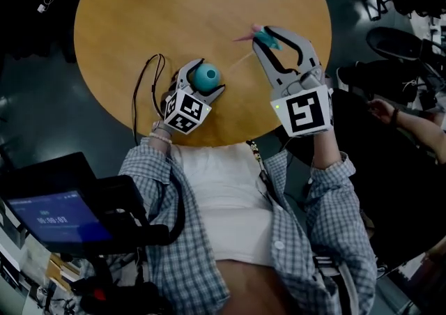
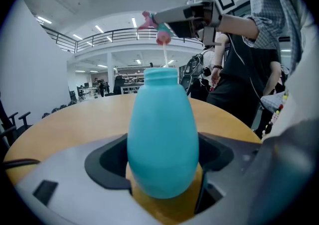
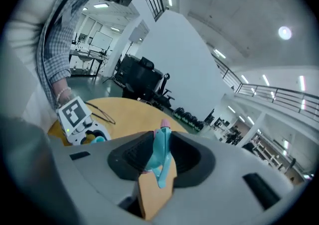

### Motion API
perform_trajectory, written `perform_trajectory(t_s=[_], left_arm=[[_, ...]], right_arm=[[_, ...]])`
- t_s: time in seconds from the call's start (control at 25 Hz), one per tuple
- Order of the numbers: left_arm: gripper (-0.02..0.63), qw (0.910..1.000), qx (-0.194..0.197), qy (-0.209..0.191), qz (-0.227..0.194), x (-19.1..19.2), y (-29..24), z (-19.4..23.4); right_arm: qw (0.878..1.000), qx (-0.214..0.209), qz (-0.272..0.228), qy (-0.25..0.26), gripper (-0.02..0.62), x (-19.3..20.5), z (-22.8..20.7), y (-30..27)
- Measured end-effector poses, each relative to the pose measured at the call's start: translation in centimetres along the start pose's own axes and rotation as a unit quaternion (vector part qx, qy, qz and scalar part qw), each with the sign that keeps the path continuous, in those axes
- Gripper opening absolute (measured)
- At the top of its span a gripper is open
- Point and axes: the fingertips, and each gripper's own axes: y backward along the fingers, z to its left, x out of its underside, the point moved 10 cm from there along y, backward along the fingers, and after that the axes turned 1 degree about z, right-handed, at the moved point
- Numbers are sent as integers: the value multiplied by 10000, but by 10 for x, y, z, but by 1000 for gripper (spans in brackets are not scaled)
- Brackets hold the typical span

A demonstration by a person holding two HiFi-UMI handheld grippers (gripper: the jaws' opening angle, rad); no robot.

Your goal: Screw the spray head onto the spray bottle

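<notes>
Spray head [image 1: 267, 39]: pinched in right gripper [image 3: 159, 155], held up and off to one side of the bottle [image 2: 162, 134], tube slanting toward its neck.
Bottle: upright on table [image 1: 174, 0], clamped by left gripper [image 1: 203, 79].
Status: neck uncapped, nothing threaded; seating and turning remain.

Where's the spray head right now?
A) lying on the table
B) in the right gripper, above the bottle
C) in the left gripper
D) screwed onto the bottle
B: the right gripper clamps the spray head above the open neck of the bottle held by the left gripper.
</notes>
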Motion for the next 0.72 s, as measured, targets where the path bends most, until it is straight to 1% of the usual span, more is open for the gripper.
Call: perform_trajectory(t_s=[0.08, 0.16, 0.32, 0.4, 0.56, 0.72], left_arm=[[408, 10000, 3, 8, -1, 0, -1, 1], [408, 10000, 6, 17, -3, 0, -2, 1], [408, 10000, 16, 32, -9, 0, -4, 2], [408, 10000, 20, 42, -10, 1, -4, 2], [408, 10000, 15, 49, -25, -1, -6, 2], [408, 10000, 10, 81, -32, -1, -5, 2]], right_arm=[[9996, 135, -229, 124, 104, -21, -9, 11], [9989, 173, -410, 130, 103, -38, -14, 20], [9978, 114, -652, -89, 103, -58, -10, 31], [9971, 63, -753, -95, 103, -63, -3, 30], [9978, -124, -626, 162, 103, -58, 12, 19], [9980, -451, -436, 92, 103, -41, 34, 2]])
